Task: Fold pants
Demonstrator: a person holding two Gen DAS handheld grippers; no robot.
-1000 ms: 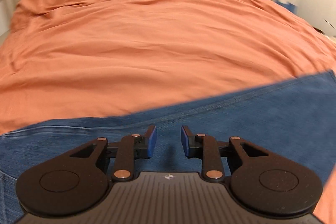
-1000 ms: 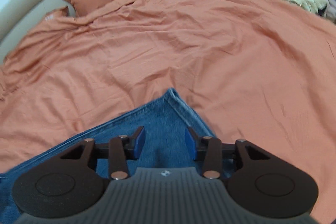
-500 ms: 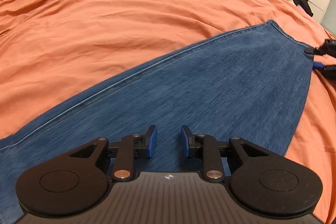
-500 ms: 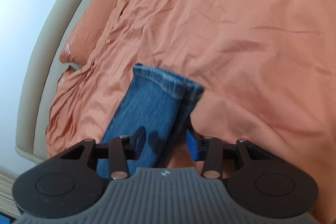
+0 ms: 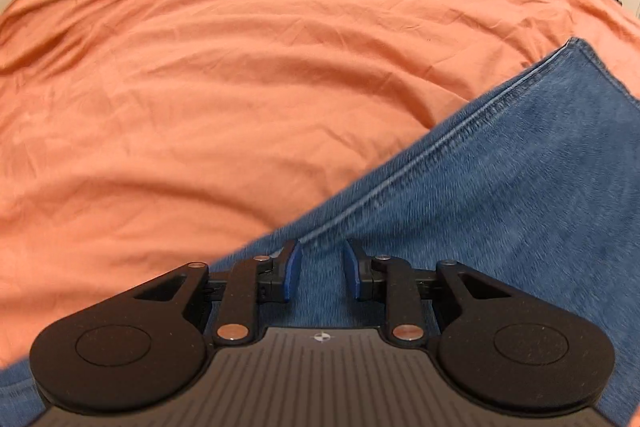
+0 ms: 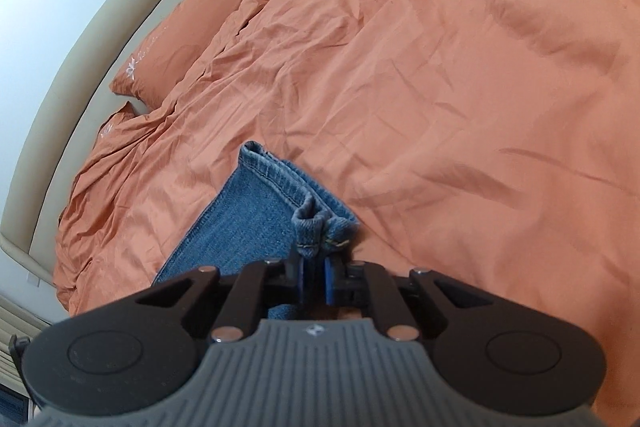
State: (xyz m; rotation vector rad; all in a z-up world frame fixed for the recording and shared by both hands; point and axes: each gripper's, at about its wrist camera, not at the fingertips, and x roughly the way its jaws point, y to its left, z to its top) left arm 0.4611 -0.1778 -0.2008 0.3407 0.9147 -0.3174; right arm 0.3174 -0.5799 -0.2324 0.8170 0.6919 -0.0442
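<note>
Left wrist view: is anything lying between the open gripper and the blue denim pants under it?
Nothing visible does. The left gripper is open directly over the blue denim pants, with only the side seam between its fingers. Beyond lies bare orange duvet. The right gripper is shut on the hem.

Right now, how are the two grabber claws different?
The right gripper is shut, pinching the hem of the jeans; the left gripper is open and holds nothing. The right lifts a bunched hem corner; the left hovers over flat denim. Both have blue pads.
</note>
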